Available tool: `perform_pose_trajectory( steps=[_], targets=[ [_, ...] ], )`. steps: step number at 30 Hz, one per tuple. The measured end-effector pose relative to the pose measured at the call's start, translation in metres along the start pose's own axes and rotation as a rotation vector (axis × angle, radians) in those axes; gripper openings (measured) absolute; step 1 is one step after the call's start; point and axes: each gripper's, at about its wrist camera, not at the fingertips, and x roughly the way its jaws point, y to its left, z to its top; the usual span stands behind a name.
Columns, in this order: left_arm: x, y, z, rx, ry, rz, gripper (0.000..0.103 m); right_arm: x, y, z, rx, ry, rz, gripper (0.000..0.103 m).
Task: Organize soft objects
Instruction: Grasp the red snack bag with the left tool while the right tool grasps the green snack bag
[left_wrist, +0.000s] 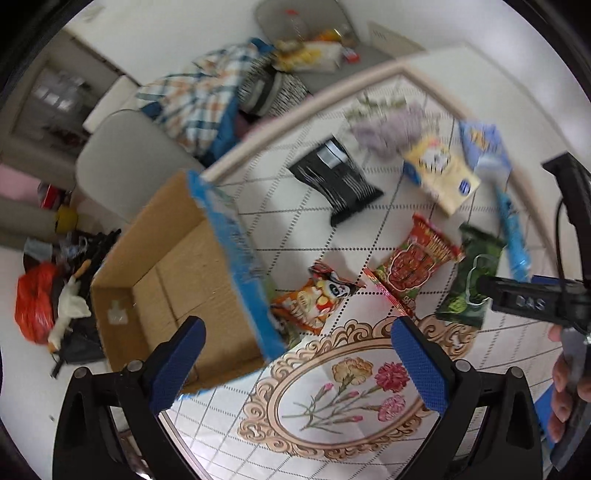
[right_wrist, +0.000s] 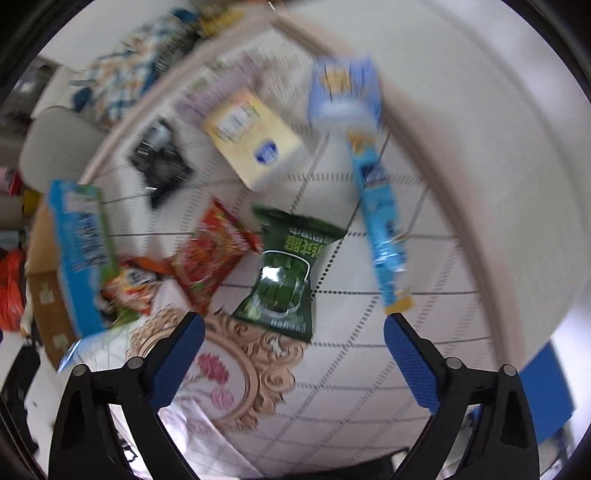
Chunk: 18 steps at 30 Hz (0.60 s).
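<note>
Snack packets lie on the table (left_wrist: 369, 443) beside an empty cardboard box (left_wrist: 166, 280); the left gripper (left_wrist: 295, 354) hangs open above.

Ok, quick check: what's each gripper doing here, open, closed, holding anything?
Left gripper: open, empty, above the flowered tablecloth.
Right gripper: open, empty, over the green snack bag.

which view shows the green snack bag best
The right wrist view: the green snack bag lies whole and near centre, ahead of the open right claw, with its print and shiny window visible despite some blur. In the left wrist view the bag sits toward the right edge, smaller and partly covered by the other claw's black finger.
</note>
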Motion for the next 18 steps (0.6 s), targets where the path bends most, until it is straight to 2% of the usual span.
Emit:
perform_pose_trajectory(
  steps=[3,6,7,9,10,12,16,18],
  targets=[
    [0.025,-0.014,0.011,0.069,0.038,-0.010,0.103,0.046,-0.004,0.008,0.043,0.078,0.029,0.084],
    [0.047,-0.031,0.025,0.132,0.082,-0.067,0.103,0.071,-0.008,0.006,0.062,0.137,0.081,0.050],
    [0.052,-0.034,0.028,0.145,0.091,-0.081,0.103,0.074,-0.009,0.005,0.062,0.143,0.083,0.045],
    [0.064,-0.047,0.036,0.179,0.115,-0.112,0.103,0.071,-0.012,0.001,0.039,0.135,0.042,0.041],
    [0.070,-0.054,0.040,0.196,0.124,-0.128,0.103,0.068,-0.014,-0.002,0.012,0.132,-0.006,0.041],
    [0.087,-0.072,0.049,0.238,0.165,-0.186,0.103,0.064,-0.018,-0.004,-0.013,0.135,-0.057,0.041],
    [0.118,-0.104,0.059,0.326,0.228,-0.220,0.103,0.067,-0.034,-0.004,-0.003,0.154,-0.046,0.042],
    [0.132,-0.114,0.061,0.344,0.265,-0.223,0.094,0.072,-0.040,-0.004,0.005,0.169,-0.023,0.044]
  ],
)
